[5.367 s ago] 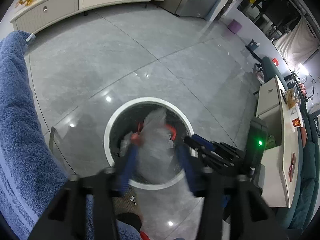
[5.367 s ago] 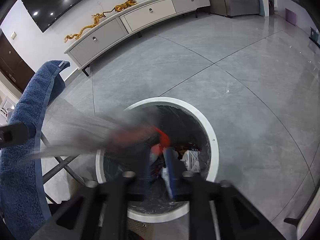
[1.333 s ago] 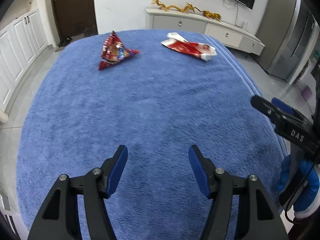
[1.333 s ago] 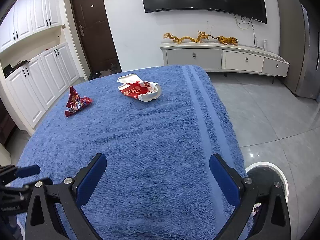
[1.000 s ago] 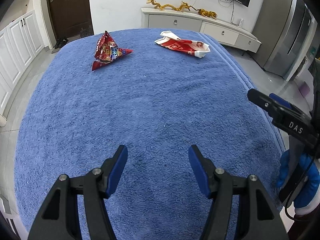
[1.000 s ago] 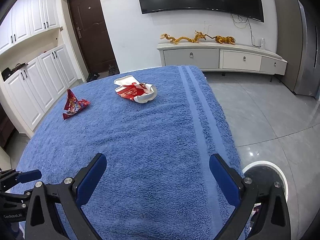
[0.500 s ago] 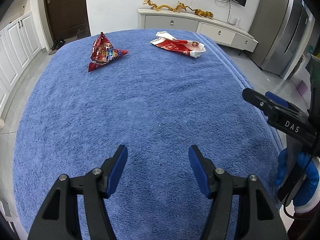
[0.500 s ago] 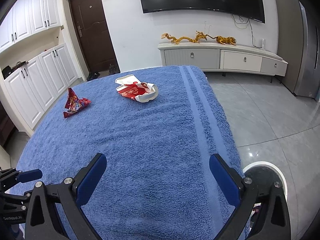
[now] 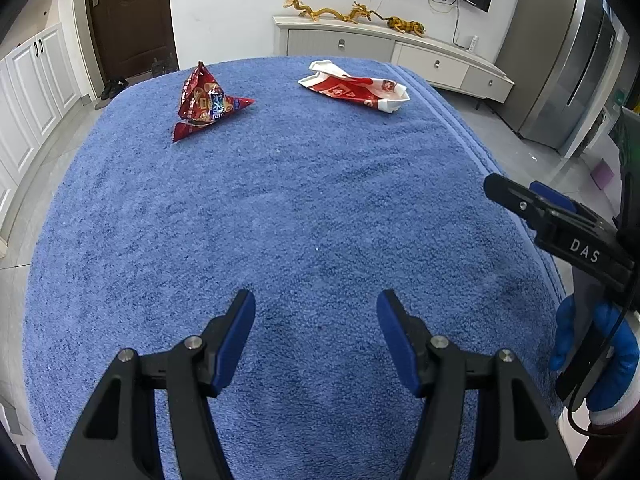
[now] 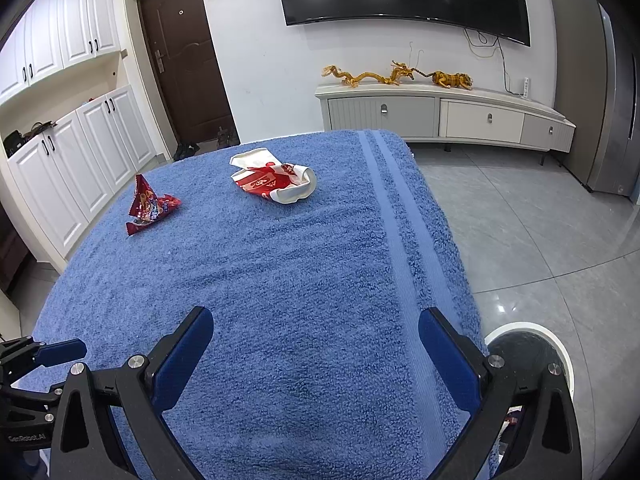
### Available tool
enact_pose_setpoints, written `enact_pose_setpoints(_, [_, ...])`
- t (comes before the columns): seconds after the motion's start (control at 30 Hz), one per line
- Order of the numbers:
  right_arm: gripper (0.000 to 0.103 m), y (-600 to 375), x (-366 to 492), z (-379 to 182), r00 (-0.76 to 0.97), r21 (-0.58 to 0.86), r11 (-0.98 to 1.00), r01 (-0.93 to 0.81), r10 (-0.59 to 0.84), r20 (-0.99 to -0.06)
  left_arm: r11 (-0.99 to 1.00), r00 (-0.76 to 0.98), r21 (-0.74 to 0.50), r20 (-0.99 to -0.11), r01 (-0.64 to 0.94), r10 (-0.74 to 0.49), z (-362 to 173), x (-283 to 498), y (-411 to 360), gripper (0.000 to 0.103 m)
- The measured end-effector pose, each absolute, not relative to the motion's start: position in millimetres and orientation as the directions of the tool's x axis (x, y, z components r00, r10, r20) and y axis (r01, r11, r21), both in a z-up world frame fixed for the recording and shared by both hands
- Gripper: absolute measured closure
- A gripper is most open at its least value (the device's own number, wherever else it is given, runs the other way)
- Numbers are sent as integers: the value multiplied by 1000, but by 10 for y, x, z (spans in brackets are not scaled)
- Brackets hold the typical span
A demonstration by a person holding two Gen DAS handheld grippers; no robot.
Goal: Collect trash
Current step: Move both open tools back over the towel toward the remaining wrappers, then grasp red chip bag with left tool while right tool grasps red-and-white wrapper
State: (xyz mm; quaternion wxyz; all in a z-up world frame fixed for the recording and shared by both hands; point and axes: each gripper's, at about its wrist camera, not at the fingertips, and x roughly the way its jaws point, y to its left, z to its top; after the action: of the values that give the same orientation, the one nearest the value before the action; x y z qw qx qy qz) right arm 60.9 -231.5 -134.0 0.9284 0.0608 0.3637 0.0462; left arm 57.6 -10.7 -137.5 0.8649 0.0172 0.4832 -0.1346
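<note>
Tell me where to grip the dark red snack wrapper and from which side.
Pinch the upright peak of the dark red snack wrapper, coming from above. It stands tent-like on the blue towel, so the thin peak probably fits between fingers better than the flat corners lying on the pile. The left gripper is open and faces it, so it seems the natural one.

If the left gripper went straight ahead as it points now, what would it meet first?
Probably just the blue towel; the left gripper aims between the red crumpled snack wrapper and the red-and-white paper packet, though depth is unclear.
</note>
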Motion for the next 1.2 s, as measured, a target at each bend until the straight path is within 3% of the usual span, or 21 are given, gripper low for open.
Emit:
enact_pose_setpoints(0.53, [0,-2345,749,-1294,717,161,982,-93,179,-674,980,533,-82,-829,184,-169,-1410,844,263,42])
enact_pose_setpoints(0.97, [0,-2292,1553,-1183,694,168,964,-206,265,-669,982,598,-94,-782,162,-174,-1184,1787,737,41])
enact_pose_setpoints(1.1, [0,-2224,1953,-1181,674,157,955,-254,290,-679,979,607,-113,-770,171,-195,-1132,2160,774,30])
enact_pose_setpoints(1.2, [0,-2167,2271,-1217,654,162,946,-280,311,-690,976,609,-133,-765,173,-212,-1128,2460,777,29])
